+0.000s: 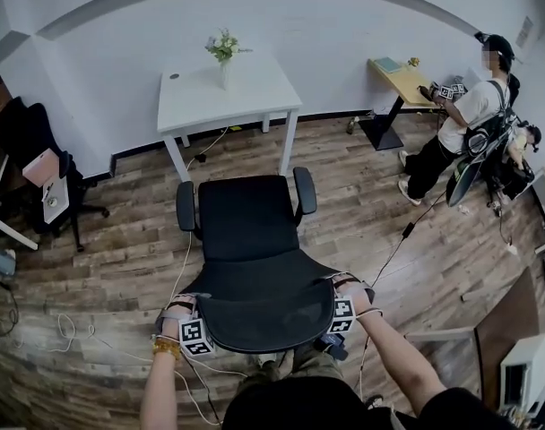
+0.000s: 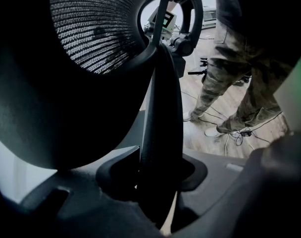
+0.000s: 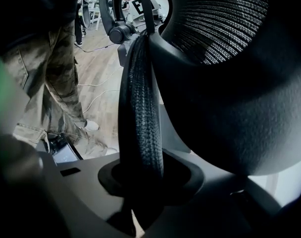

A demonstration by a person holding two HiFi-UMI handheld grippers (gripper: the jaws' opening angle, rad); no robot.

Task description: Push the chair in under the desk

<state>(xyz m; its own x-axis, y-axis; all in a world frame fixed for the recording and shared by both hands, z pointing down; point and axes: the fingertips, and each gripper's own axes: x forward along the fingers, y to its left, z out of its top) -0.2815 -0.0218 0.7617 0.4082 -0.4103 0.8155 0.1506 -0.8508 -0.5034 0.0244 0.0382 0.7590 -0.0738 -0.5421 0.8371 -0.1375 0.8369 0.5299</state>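
A black mesh office chair with armrests and a wheeled base (image 1: 255,249) stands in the middle of a wood-plank floor (image 1: 120,258), its seat facing a white rectangular four-legged surface (image 1: 255,92) that stands against the far wall, well apart from the chair. A person stands behind the chair with a tool in each hand. The left tongs (image 1: 185,319) are clenched on the left side of the backrest's curved rim (image 2: 160,133), and the right tongs (image 1: 346,305) are clenched on its right side, the rim filling the gap between each pair of jaws. The chair probably rolls easily on the hard floor but may swivel or drift to one side, so a level grip on both sides of the stiff rim looks like the right hold. The mesh itself would likely give under pressure, and the smooth plastic may slip. The open floor between chair and surface looks free, except for a thin white cable (image 1: 190,231) trailing beside the chair's left armrest, which the wheels could catch. The gap between the surface's front legs seems only a little wider than the armrests, so the approach should be straight. A glass vase of flowers (image 1: 224,56) on top could tip if bumped. Another person (image 1: 461,124) stands far right, well clear.
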